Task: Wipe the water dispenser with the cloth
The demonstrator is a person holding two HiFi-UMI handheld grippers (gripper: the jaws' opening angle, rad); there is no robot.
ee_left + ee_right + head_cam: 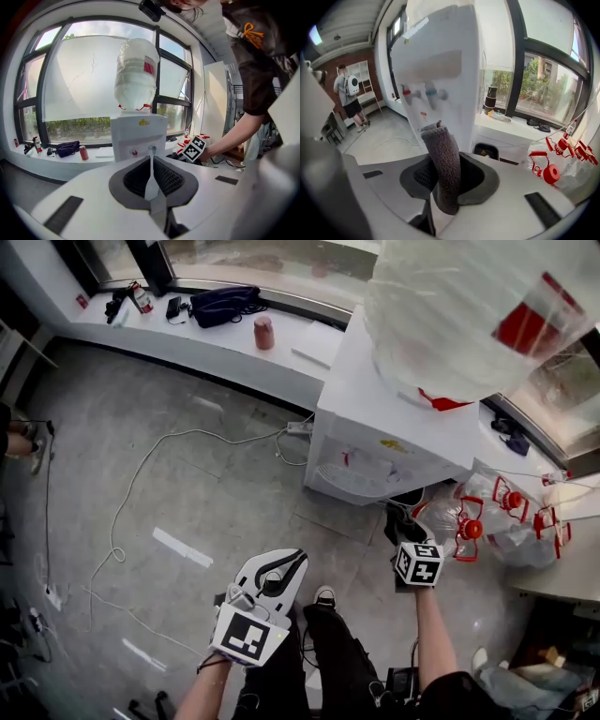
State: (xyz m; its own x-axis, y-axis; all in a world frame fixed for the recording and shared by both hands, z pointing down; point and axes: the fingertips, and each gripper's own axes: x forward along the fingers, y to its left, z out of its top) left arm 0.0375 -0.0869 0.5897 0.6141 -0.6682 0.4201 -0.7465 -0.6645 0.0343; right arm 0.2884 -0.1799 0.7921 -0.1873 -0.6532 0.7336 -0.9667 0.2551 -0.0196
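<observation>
The left gripper (151, 183) hangs low over the floor, its jaws closed together with nothing between them, well short of the water dispenser (394, 432). Further right, the right gripper (445, 185) is clamped onto the grey cloth (442, 154), which stands up out of the jaws as a folded strip. The cloth's top is close to the dispenser's white front below the taps (426, 92); whether they touch cannot be told.

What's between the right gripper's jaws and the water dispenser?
Only the grey cloth, clamped in the right gripper and sticking up toward the water dispenser; the right gripper view shows it.
</observation>
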